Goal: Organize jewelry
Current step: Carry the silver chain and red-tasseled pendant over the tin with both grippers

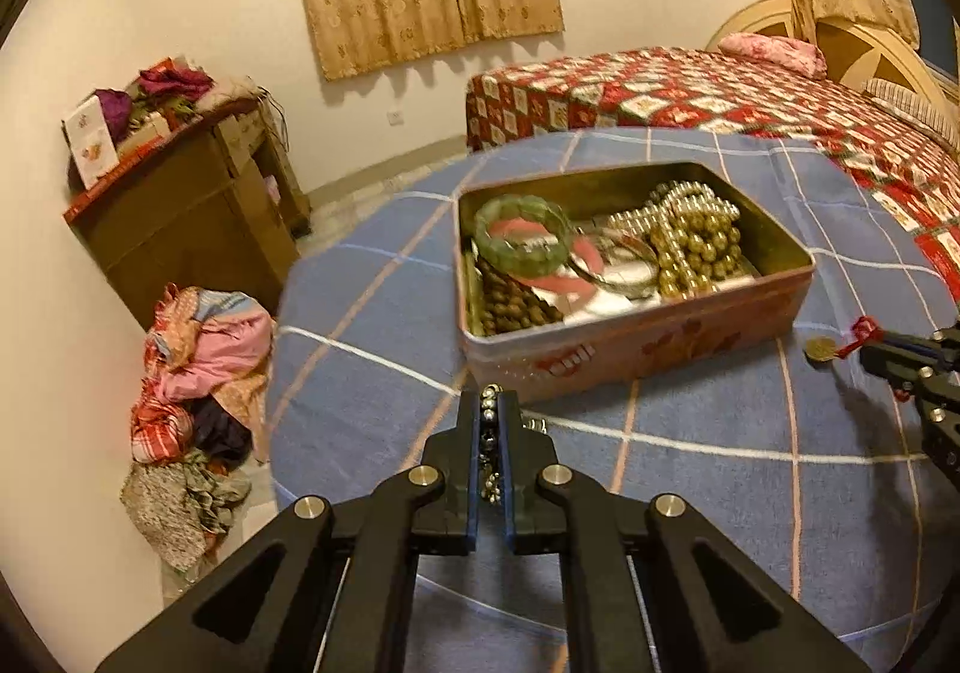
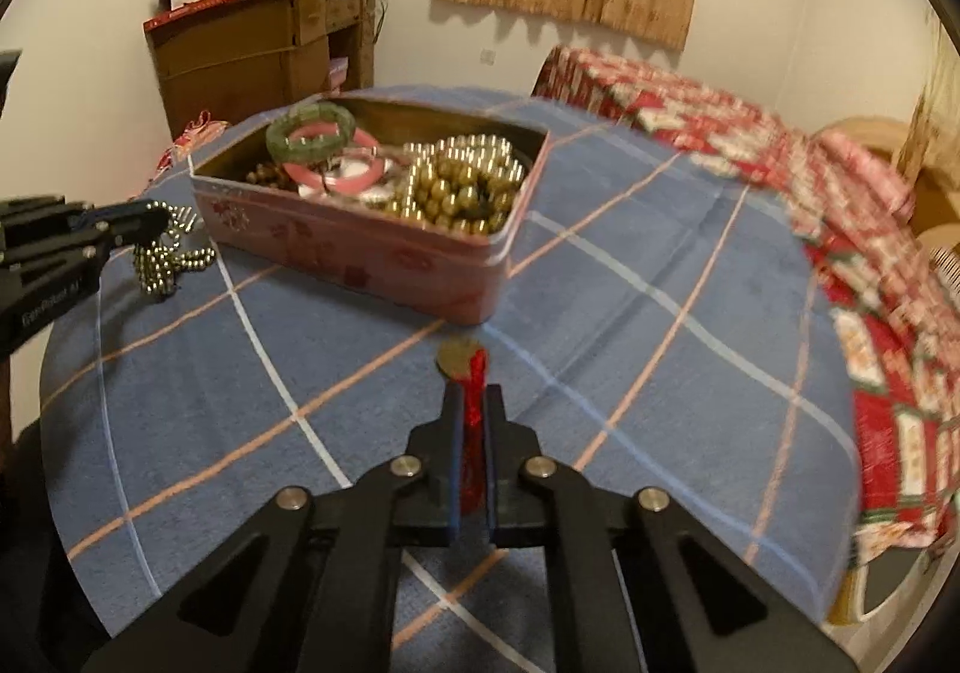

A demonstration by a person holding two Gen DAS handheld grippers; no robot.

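A pink open tin (image 1: 636, 349) (image 2: 384, 259) sits on a blue checked cloth. It holds a green bangle (image 1: 522, 244) (image 2: 312, 129), pink bangles (image 2: 354, 178), brown beads and gold bead strands (image 1: 690, 247) (image 2: 468, 187). My left gripper (image 1: 497, 403) (image 2: 150, 220) is shut on a silver bead strand (image 1: 489, 433) (image 2: 165, 259) just in front of the tin's near left side. My right gripper (image 2: 473, 397) (image 1: 870, 355) is shut on a red cord (image 2: 474, 409) with a gold coin pendant (image 2: 456, 358) (image 1: 821, 349), right of the tin.
The cloth-covered table (image 1: 720, 493) has a rounded edge. A bed with a red patterned cover (image 1: 720, 90) stands behind. A wooden cabinet (image 1: 180, 205) and a heap of clothes (image 1: 198, 391) on the floor are at the left.
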